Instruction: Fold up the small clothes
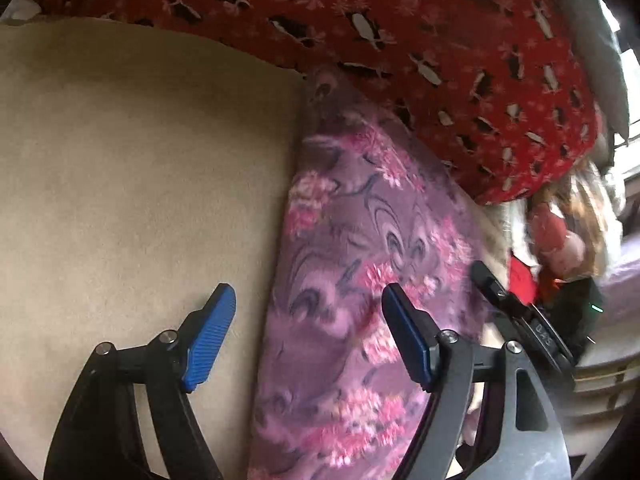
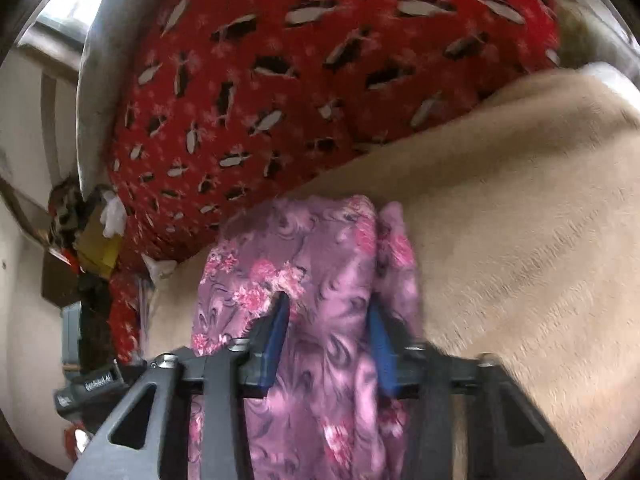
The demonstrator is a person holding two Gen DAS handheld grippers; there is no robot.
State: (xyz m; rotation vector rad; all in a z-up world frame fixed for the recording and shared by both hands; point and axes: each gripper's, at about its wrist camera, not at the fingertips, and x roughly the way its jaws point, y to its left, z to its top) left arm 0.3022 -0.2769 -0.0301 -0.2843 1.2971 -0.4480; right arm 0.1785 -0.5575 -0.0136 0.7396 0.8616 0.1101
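Right wrist view shows the cloth, a purple piece with pink flowers, lying as a long narrow strip on the beige blanket. One long side looks doubled over on itself, with a rolled edge along the strip's right side, so a lengthwise fold seems to be already made. The right gripper straddles the strip near its near end, its blue fingers apart with cloth between them; whether they touch the fabric I cannot tell, since that part is blurred.

From the left wrist, the cloth runs from the bottom of the picture up toward the red cushion, whose penguin print fills the far side. The strip's far end touches or nearly touches the cushion's lower edge. The left gripper hovers with its fingers wide apart, one over bare blanket, the other over the cloth, holding nothing.

Judging by this, the task stands about midway: the piece is narrowed but not yet shortened. What is left looks like taking one end and bringing it over the other, perhaps twice, then setting the bundle aside. Beyond the blanket's edge lies some clutter, too blurred to name.
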